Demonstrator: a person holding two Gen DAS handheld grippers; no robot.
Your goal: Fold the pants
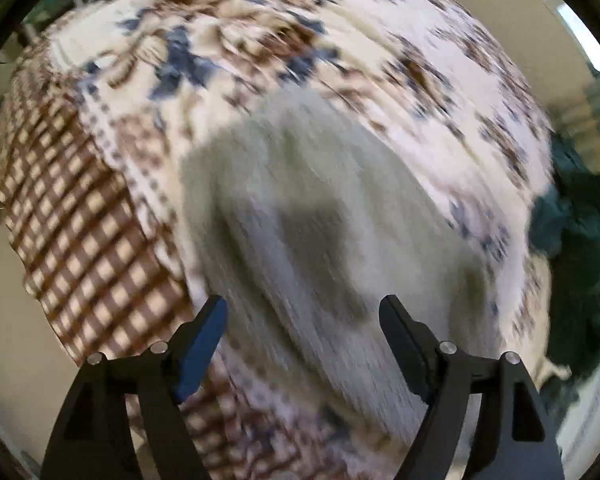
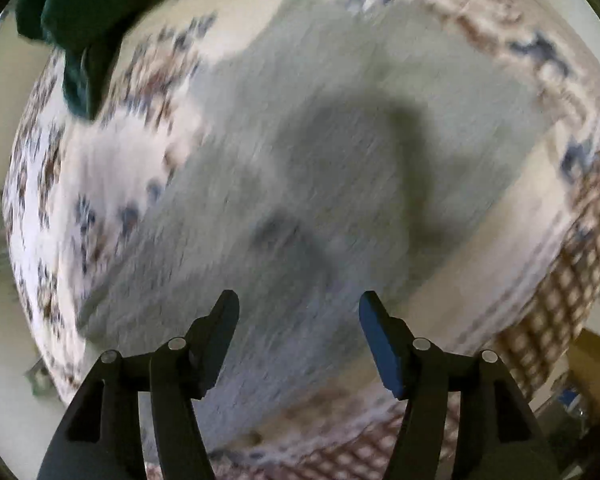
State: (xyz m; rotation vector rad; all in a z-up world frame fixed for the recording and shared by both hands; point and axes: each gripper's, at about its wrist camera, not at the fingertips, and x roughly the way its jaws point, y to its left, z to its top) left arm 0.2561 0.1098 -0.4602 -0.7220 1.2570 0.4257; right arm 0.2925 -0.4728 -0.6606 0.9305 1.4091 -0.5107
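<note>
Pale grey-white pants (image 1: 320,220) lie spread on a floral cloth in the left wrist view, blurred by motion. They also fill the middle of the right wrist view (image 2: 320,160). My left gripper (image 1: 302,312) is open and empty, hovering above the pants. My right gripper (image 2: 298,308) is open and empty, also above the pants. Each gripper casts a dark shadow on the fabric.
The pants rest on a table covered by a white cloth with blue and brown flowers (image 1: 260,40) and a brown checked border (image 1: 80,220). A dark green garment (image 1: 580,240) lies at the table's right side; it shows at top left of the right wrist view (image 2: 80,20).
</note>
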